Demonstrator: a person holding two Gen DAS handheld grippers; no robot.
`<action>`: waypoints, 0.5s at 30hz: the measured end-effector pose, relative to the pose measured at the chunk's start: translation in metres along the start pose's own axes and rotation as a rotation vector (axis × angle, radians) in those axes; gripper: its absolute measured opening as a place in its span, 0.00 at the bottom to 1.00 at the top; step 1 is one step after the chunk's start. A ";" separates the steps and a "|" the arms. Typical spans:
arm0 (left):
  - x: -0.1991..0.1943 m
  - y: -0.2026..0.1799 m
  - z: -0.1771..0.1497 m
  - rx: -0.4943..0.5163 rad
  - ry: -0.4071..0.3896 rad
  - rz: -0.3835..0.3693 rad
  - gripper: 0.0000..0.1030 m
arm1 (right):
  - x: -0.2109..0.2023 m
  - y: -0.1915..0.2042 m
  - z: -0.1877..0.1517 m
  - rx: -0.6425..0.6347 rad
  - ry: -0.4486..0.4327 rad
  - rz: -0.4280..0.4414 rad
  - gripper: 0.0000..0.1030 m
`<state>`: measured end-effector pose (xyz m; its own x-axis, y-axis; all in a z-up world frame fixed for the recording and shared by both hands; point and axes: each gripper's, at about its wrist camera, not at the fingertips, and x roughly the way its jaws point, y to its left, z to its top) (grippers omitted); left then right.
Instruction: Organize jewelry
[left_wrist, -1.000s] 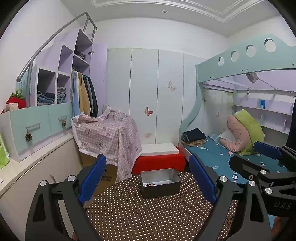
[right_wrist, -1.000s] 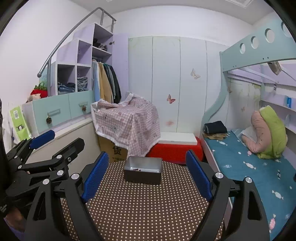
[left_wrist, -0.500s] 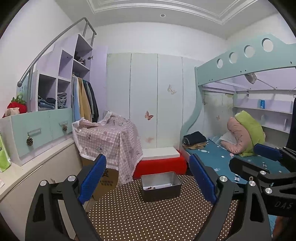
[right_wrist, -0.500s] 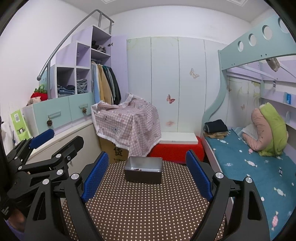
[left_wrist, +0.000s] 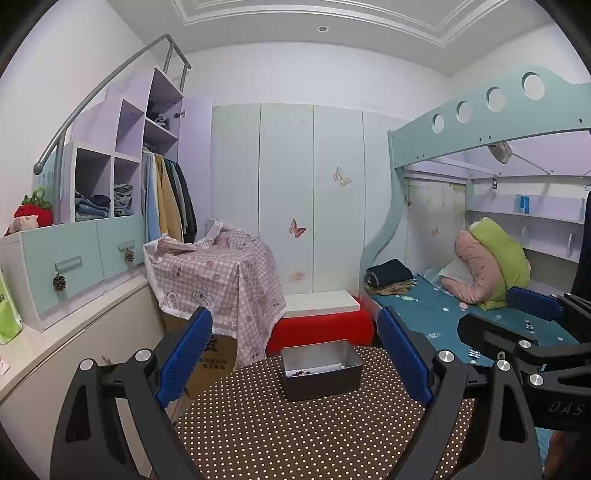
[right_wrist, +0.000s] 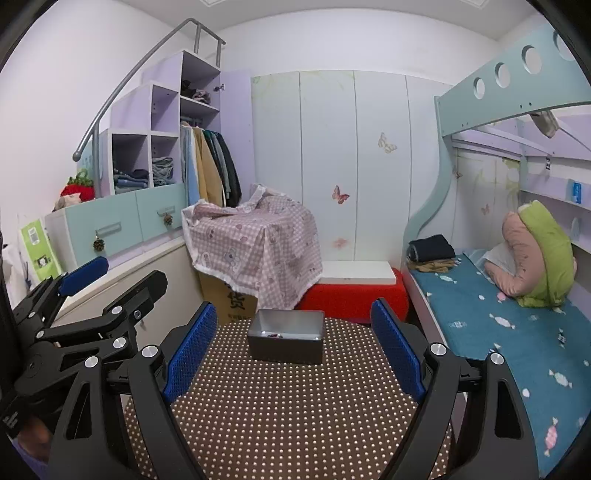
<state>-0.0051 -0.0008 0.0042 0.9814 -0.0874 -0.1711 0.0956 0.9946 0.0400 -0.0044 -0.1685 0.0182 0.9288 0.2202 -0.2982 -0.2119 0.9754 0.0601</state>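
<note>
You held both the left gripper (left_wrist: 295, 363) and right gripper (right_wrist: 293, 347) released and empty, well back from the tin (left_wrist: 320, 369) at the table's (left_wrist: 295, 435) far edge, where the beads (left_wrist: 301, 373) lay, presumably awaiting sorting.

Desk (left_wrist: 295, 435), round, brown cover with white polka dots. Carries one metal tray (left_wrist: 320, 369), rectangular, open-topped, set toward the far edge. Inside the tray: small dark beads (left_wrist: 301, 373), clustered near the left of its floor; kind not discernible.
</note>
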 end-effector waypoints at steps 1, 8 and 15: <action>0.000 0.000 0.000 0.001 0.000 0.000 0.85 | 0.000 0.000 0.000 -0.001 -0.002 -0.001 0.80; 0.001 0.001 -0.001 0.002 0.005 0.000 0.85 | 0.001 0.001 0.000 0.000 0.001 -0.001 0.80; 0.003 0.002 -0.003 0.001 0.010 -0.002 0.85 | 0.001 0.001 -0.001 0.001 0.002 -0.002 0.80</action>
<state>-0.0027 0.0014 0.0007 0.9794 -0.0886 -0.1813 0.0976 0.9944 0.0409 -0.0037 -0.1673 0.0165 0.9286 0.2181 -0.3002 -0.2098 0.9759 0.0602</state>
